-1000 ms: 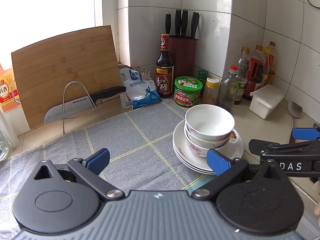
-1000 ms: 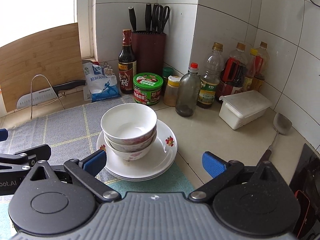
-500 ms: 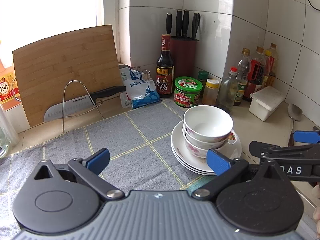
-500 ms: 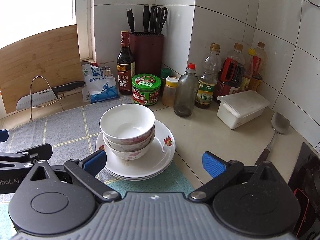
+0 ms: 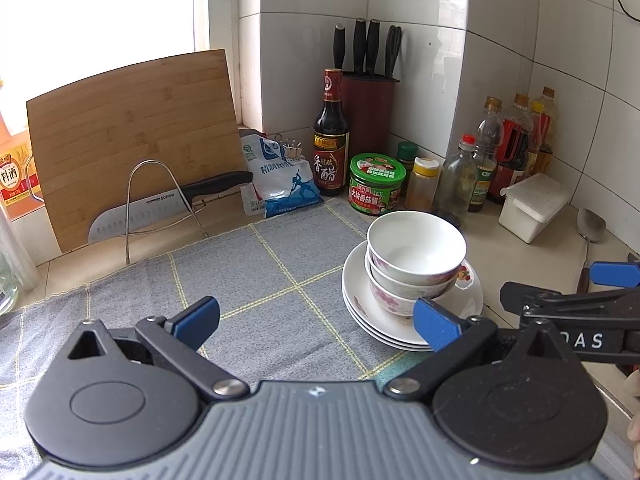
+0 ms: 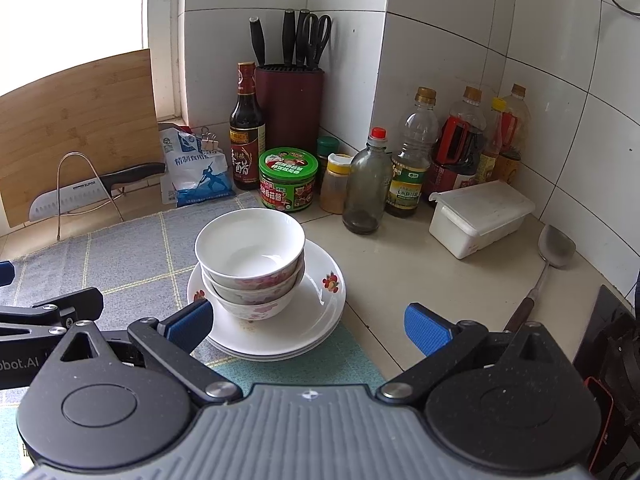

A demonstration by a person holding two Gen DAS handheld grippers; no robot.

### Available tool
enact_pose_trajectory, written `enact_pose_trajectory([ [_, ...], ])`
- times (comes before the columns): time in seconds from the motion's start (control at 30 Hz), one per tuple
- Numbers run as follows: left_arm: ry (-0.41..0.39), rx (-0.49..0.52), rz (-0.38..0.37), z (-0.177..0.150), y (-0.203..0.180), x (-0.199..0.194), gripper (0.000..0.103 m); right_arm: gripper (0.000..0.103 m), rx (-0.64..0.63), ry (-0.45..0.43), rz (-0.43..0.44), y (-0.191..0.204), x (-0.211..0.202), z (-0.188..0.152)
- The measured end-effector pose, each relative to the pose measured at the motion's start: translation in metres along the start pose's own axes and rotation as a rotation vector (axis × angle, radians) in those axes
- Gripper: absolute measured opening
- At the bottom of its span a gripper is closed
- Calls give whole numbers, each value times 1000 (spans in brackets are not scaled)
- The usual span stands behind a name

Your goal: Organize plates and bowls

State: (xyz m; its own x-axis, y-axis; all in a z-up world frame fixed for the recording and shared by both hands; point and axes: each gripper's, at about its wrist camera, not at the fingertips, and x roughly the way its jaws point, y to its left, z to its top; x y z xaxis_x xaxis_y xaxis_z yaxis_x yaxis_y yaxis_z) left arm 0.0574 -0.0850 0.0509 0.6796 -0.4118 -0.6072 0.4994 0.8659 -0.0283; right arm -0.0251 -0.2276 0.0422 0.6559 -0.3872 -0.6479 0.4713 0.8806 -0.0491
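Left wrist view
Left gripper (image 5: 316, 318): gaping wide, holding nothing, hovering over the grey cloth (image 5: 248, 276).
Bowls (image 5: 416, 250): sitting nested on the stacked plates (image 5: 468, 300) at the cloth's right edge; near plate rim partly hidden behind the right blue pad.
Right gripper (image 5: 568, 300): entering from the right, mostly cut off.

Right wrist view
Right gripper (image 6: 308, 322): standing spread apart, empty.
Plates (image 6: 320, 312): overhanging the cloth (image 6: 132, 264) onto bare counter (image 6: 400, 280).
Spatula (image 6: 554, 248): lying near the right wall.

My left gripper (image 5: 316, 320) fills the lower frame of its own view, jaws spread wide, nothing between the blue pads. My right gripper (image 6: 308, 320) sits likewise, wide open and empty; its arm juts in at the left view's right edge.
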Motion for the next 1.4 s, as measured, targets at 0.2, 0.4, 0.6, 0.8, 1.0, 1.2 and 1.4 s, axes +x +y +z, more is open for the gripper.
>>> enact_pose_trajectory([
  [0.2,-1,1,9,1,0,0,102,103,-1,-1,0,2,0,0],
  [0.4,3,-2,10,1,1,1,102,103,-3,-1,-2,2,0,1],
  [0.6,4,-3,9,1,1,2,102,103,-3,0,-4,2,2,2],
  [0.8,4,-4,9,1,1,3,102,103,-3,0,-3,1,2,3],
  [1.0,6,-5,8,1,0,3,102,103,-5,0,-7,0,2,2],
  [1.2,6,-4,9,0,1,3,102,103,-4,3,-9,-1,1,2],
  [1.4,4,-6,8,0,0,3,102,103,-6,2,-11,-2,1,2],
])
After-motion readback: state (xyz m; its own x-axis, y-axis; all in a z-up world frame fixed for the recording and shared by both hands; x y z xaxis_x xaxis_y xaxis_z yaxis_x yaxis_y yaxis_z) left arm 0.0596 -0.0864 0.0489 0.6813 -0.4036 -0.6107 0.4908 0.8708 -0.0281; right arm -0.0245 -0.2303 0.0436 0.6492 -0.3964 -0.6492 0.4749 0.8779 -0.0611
